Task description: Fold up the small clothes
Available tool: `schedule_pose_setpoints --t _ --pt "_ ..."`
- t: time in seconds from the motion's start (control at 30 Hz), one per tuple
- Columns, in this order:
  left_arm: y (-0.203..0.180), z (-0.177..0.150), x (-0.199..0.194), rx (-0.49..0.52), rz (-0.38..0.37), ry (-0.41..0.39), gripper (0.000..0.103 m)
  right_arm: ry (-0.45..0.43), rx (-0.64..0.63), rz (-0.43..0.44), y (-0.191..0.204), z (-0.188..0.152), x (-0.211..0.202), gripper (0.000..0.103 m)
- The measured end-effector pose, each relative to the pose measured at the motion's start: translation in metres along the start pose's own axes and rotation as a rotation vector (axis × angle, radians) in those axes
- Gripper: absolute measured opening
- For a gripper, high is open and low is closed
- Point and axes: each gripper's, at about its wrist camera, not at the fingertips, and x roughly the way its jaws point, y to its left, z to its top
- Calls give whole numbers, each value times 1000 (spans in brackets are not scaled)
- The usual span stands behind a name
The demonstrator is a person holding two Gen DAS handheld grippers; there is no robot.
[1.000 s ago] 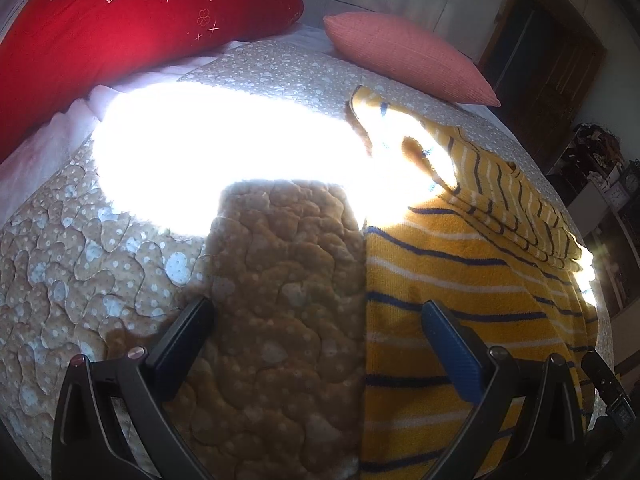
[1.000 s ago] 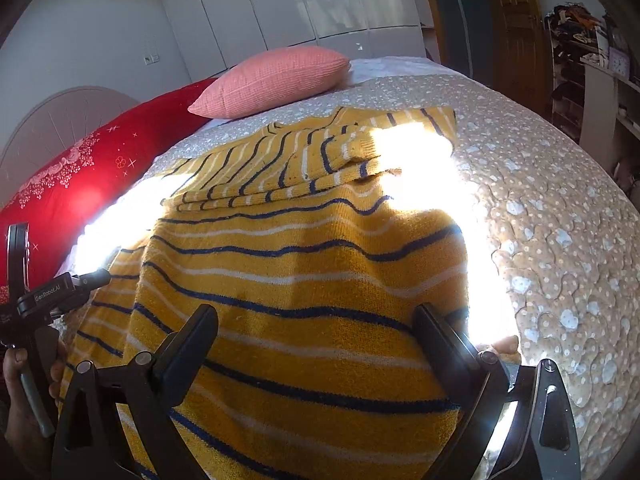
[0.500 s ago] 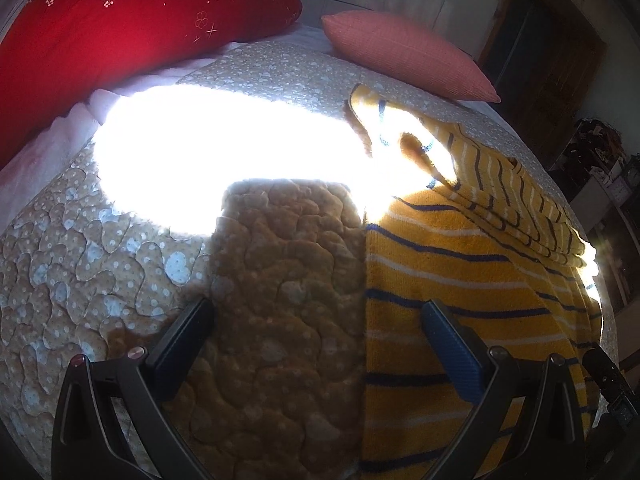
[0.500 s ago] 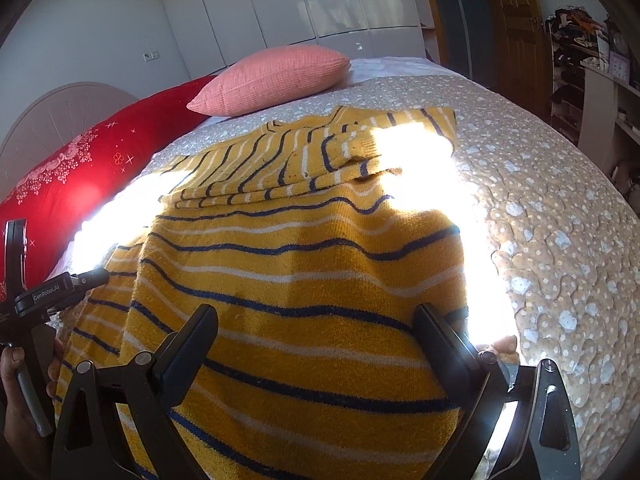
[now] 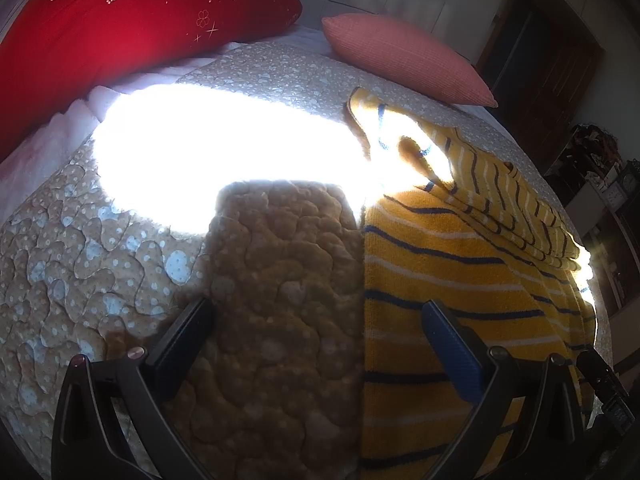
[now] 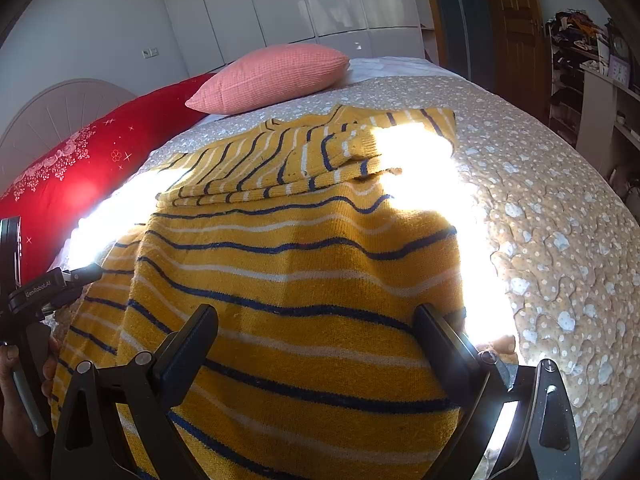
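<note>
my left gripper (image 5: 316, 320) hangs with jaws spread wide over the beige quilted bedspread (image 5: 120, 272), beside the yellow knitted sweater with navy and white stripes (image 6: 304, 280) (sleeves folded across its top); my right gripper (image 6: 316, 324) gapes above its hem.

The left hand-held gripper (image 5: 316, 344) has black angular arms with silver screws; one finger pad is black, the other blue. The right hand-held gripper (image 6: 316, 344) is black too, with silver screws and black pads. White "GenRobot.AI" lettering marks the left one's body, seen from the right wrist beside a hand (image 6: 24, 376).
</note>
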Motion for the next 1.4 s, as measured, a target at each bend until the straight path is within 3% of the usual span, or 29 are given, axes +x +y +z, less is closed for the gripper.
schedule_pose_setpoints --t 1.4 --pt "1 1 1 0 -2 -7 103 -32 42 43 -5 -2 -5 99"
